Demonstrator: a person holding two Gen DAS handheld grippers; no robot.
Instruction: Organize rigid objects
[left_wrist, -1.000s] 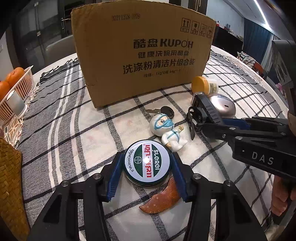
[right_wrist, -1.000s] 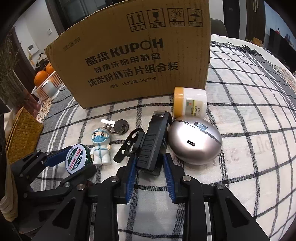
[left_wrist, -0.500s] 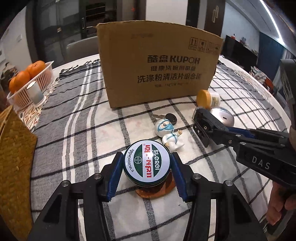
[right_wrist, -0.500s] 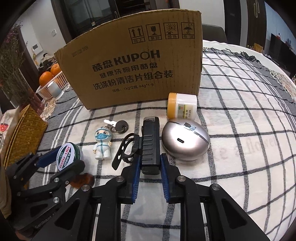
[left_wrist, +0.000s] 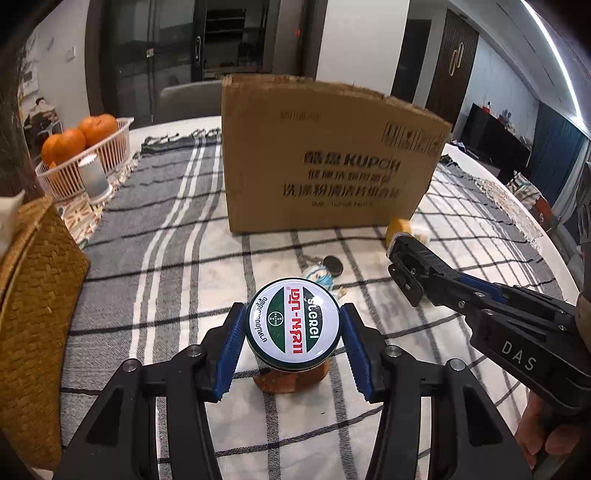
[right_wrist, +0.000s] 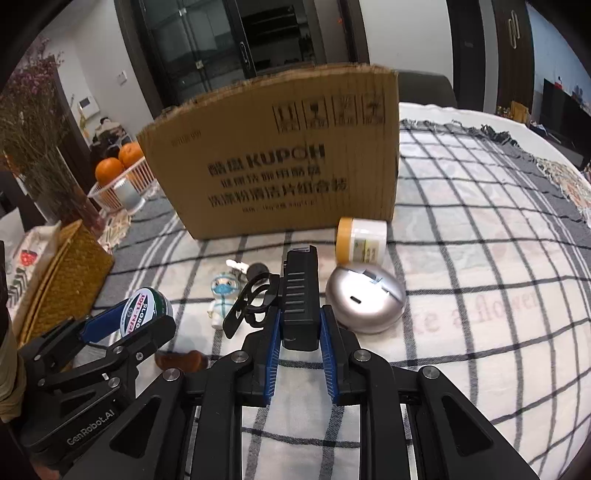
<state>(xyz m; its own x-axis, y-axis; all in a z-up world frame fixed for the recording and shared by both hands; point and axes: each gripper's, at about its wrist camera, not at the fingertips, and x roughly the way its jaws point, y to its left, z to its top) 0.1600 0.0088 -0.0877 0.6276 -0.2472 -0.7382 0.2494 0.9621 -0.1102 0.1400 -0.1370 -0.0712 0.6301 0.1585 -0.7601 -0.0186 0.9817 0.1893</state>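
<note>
checked tablecloth (left_wrist: 166, 258) | left hand-held gripper (left_wrist: 293, 341) grasps tin (left_wrist: 293, 325) aloft | right hand-held gripper (right_wrist: 299, 349) clamps black clip (right_wrist: 300, 295)

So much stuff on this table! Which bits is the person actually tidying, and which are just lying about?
Being tidied:
- round tin, held in the left gripper
- black clip device, held in the right gripper
- cardboard box, probably where they go

Lying about:
- oranges
- wicker basket
- dried flowers

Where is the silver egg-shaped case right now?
In the right wrist view the silver case lies on the checked cloth, just right of the black device in the right gripper, below the yellow-lidded jar.
</note>
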